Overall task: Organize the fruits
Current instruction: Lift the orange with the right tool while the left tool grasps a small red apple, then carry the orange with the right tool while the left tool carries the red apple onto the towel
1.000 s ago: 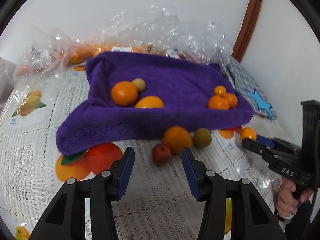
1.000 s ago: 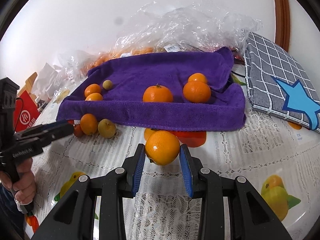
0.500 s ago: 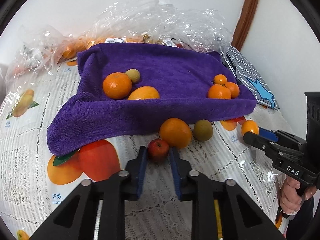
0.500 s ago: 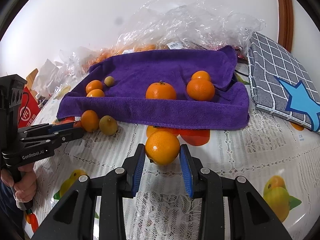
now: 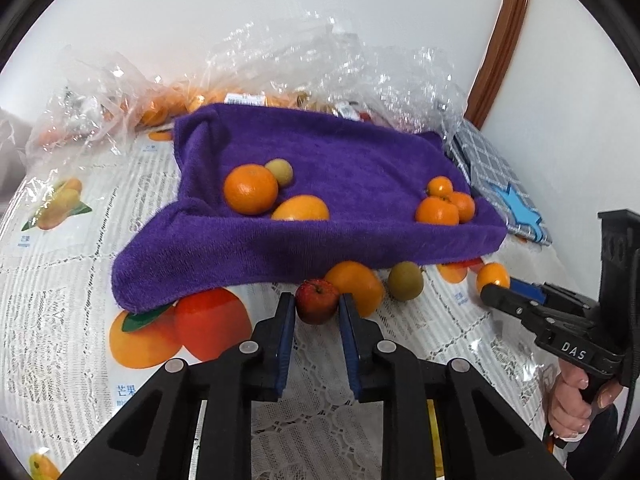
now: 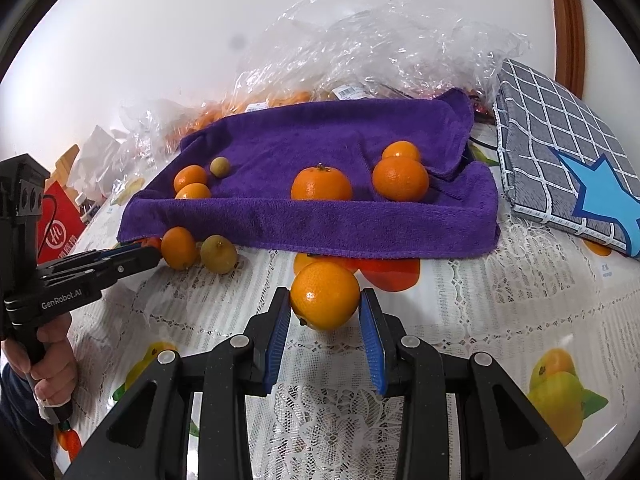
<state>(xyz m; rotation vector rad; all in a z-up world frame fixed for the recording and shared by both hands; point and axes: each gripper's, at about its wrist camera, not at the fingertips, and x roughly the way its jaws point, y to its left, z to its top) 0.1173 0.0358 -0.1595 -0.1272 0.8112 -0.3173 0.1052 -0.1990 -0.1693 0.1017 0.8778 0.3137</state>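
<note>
Towel (image 5: 320, 184), purple, fills mid-frame, directly beyond both grippers. Right gripper (image 6: 325, 309) clamps an orange (image 6: 325, 295) at lower centre; left gripper (image 5: 317, 307) pinches a small red apple (image 5: 316, 299) just below the towel's near edge.

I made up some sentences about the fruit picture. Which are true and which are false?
1. The left gripper is shut on a small red apple. True.
2. The right gripper holds a green fruit. False: its jaws are shut on an orange.
3. The purple towel has oranges on it. True.
4. The red apple sits on the towel. False: it is on the tablecloth, in front of the towel.
5. A checked cushion with a blue star lies beside the towel. True.
</note>
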